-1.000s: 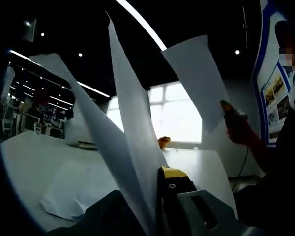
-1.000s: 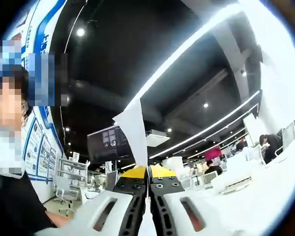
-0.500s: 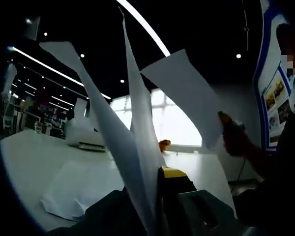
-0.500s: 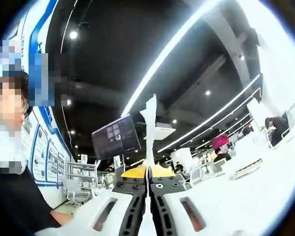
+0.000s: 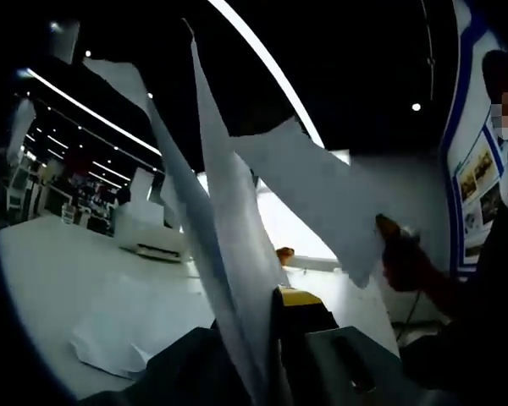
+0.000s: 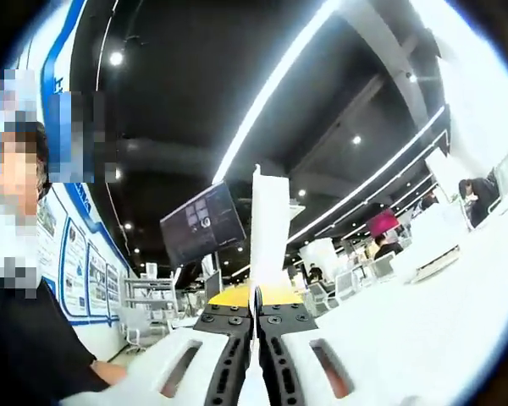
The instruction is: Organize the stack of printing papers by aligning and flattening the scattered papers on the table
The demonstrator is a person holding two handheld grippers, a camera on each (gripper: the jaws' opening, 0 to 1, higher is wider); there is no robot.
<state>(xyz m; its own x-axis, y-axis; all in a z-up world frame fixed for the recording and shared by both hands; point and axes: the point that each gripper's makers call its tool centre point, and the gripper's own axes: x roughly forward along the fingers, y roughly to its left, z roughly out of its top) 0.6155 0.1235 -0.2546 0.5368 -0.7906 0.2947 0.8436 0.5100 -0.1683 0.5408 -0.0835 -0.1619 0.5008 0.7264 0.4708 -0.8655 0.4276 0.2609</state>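
My left gripper (image 5: 269, 317) is shut on a couple of white sheets (image 5: 224, 211) that stand up from its jaws and fan out toward the upper left. To the right, a hand holds the right gripper (image 5: 396, 241), pinching another white sheet (image 5: 317, 190) that slants up and to the left. In the right gripper view, my right gripper (image 6: 256, 298) is shut on that sheet (image 6: 269, 224), which rises straight up from the yellow tips. A loose pile of papers (image 5: 118, 326) lies on the white table (image 5: 42, 271) at lower left.
A white printer-like box (image 5: 148, 233) stands at the table's far side, with a small orange object (image 5: 284, 253) near it. A person sits at the left (image 6: 21, 338). A dark monitor (image 6: 199, 224) hangs behind. White tabletop (image 6: 423, 321) stretches right.
The sheet in the right gripper has swung lower and more level in the left gripper view, and turned from edge-on to broader in the right gripper view. Both grips are unchanged.
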